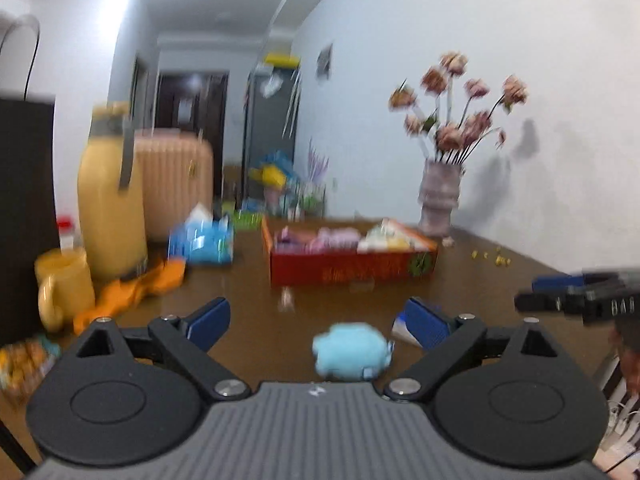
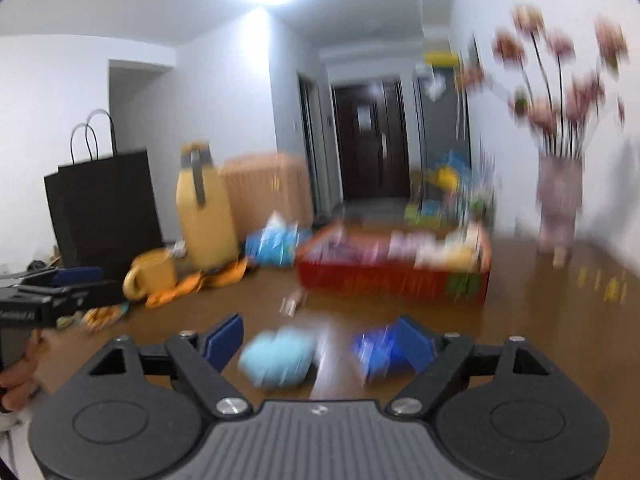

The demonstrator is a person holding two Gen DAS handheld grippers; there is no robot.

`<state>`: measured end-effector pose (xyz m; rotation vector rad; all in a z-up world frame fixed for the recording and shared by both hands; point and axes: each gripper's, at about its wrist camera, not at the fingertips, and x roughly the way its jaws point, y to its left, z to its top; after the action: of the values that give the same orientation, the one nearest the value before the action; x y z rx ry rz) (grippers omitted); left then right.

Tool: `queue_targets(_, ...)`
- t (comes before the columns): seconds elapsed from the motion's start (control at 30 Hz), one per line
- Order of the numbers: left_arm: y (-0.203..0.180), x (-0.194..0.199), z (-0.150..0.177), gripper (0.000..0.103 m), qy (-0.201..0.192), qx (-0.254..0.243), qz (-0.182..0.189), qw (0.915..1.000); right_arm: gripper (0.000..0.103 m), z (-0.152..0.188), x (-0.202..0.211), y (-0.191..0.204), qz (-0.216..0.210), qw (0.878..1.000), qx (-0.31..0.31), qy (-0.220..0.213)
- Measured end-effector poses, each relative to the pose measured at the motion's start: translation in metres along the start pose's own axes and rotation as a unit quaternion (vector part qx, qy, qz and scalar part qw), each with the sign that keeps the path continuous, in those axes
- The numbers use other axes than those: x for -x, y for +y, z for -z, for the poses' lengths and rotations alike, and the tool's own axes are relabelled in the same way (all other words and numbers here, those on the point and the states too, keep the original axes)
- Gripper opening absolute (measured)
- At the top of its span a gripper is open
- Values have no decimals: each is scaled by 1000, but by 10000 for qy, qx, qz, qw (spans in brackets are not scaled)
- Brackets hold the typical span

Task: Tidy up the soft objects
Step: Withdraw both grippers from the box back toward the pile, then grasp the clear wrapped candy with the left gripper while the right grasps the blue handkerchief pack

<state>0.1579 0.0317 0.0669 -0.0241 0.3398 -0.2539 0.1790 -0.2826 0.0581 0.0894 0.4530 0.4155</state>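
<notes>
A glossy brown wooden table [image 1: 248, 280] fills the lower half of both wrist views, blurred by motion, in a white-walled room with a bright ceiling light and a dark door at the end of a hallway. Near the table's front edge lies a small, fluffy, pale blue plush toy [image 1: 350, 350], rounded and soft-looking; it rests on the wood between the blue-padded fingers of the left gripper [image 1: 316, 322], whose jaws stand wide and touch nothing. The right gripper [image 2: 318, 338] is likewise spread wide and holds nothing, with the same toy and a small blue-and-white packet [image 2: 374, 354] lying on the table between its fingers. Farther back sits a low red cardboard box [image 1: 352, 266], rectangular and open-topped, holding pink, lilac and white soft items. To the left stand a tall smooth yellow flask [image 1: 110, 196] with a grey strap, a glossy yellow mug [image 1: 64, 284], crinkled orange wrapping [image 1: 132, 292] and a blue packet [image 1: 202, 240]. A ribbed peach suitcase [image 1: 176, 178] stands behind them. By the right wall, a ridged pale vase [image 1: 440, 196] holds pink flowers.
</notes>
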Motion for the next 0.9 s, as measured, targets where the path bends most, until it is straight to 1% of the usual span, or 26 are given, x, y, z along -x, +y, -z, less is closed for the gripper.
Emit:
queue_targets(0.03,1,-5,-1,96,67,-2,-116,9999,83,0,0,0,0,10000,0,0)
queue_targets(0.07,2,-9,-1,96,95,-48,-245,9996,83,5,-9,-1,199,9997,-50,161)
queue_targets(0.1,2,-13,-2,96,80,-112,-345,9993,83,6,-13,-3,307,9993,-77,202)
queue_targets(0.13,3,-17,-2,96,52,-146,-377,9992,83,6,-13,-3,307,9993,-77,202)
queue_targets(0.17,5,-21,-3,96,39,-133,-336,9993,83,6,-22,-9,283,9993,-177,193)
queue_targets(0.23,10,-33,-4,96,81,-52,-194,9998,83,7,-27,-11,238,9991,-274,222)
queue_targets(0.27,12,-41,-3,96,131,-28,-142,9998,83,12,-43,-17,217,9981,-464,338)
queue_targets(0.3,15,-52,-3,96,227,-14,-113,9997,83,12,-43,-17,217,9981,-464,338)
queue_targets(0.37,20,-82,-3,93,467,-18,-40,9989,83,17,-67,-24,265,9963,-686,454)
queue_targets(0.4,23,-97,-4,89,594,-20,-29,9982,82,19,-79,-29,335,9948,-804,523)
queue_targets(0.43,26,-115,-6,86,732,-32,-20,9973,82,18,-96,-34,464,9927,-925,615)
queue_targets(0.47,30,-136,-8,83,837,-31,13,9965,82,12,-125,-39,638,9906,-1032,632)
queue_targets(0.5,34,-156,-10,80,931,-9,53,9956,82,9,-138,-42,687,9901,-1049,628)
queue_targets(0.53,38,-176,-11,80,1028,-3,178,9945,82,9,-138,-42,687,9901,-1049,628)
queue_targets(0.57,41,-194,-12,80,1116,-22,296,9933,82,4,-165,-47,776,9885,-1128,639)
queue_targets(0.6,43,-211,-13,79,1195,-40,352,9922,81,1,-177,-49,812,9881,-1121,669)
queue_targets(0.63,44,-229,-14,78,1300,-38,346,9909,80,1,-177,-49,812,9881,-1121,669)
queue_targets(0.67,46,-245,-14,72,1407,-33,339,9895,78,-3,-189,-50,827,9882,-1068,723)
queue_targets(0.7,47,-260,-15,63,1545,-15,287,9876,75,-4,-197,-50,832,9888,-986,753)
queue_targets(0.73,49,-273,-15,60,1657,0,245,9859,73,-6,-206,-48,823,9897,-861,800)
queue_targets(0.8,52,-290,-13,52,1745,0,249,9843,68,-8,-218,-43,782,9910,-618,897)
queue_targets(0.83,53,-296,-12,49,1772,-1,249,9839,65,-7,-222,-39,796,9915,-412,943)
queue_targets(0.87,54,-301,-10,42,1819,27,239,9830,57,-7,-224,-38,813,9917,-275,958)
queue_targets(0.9,54,-306,-9,32,1873,48,216,9821,54,-6,-226,-37,872,9910,-150,1008)
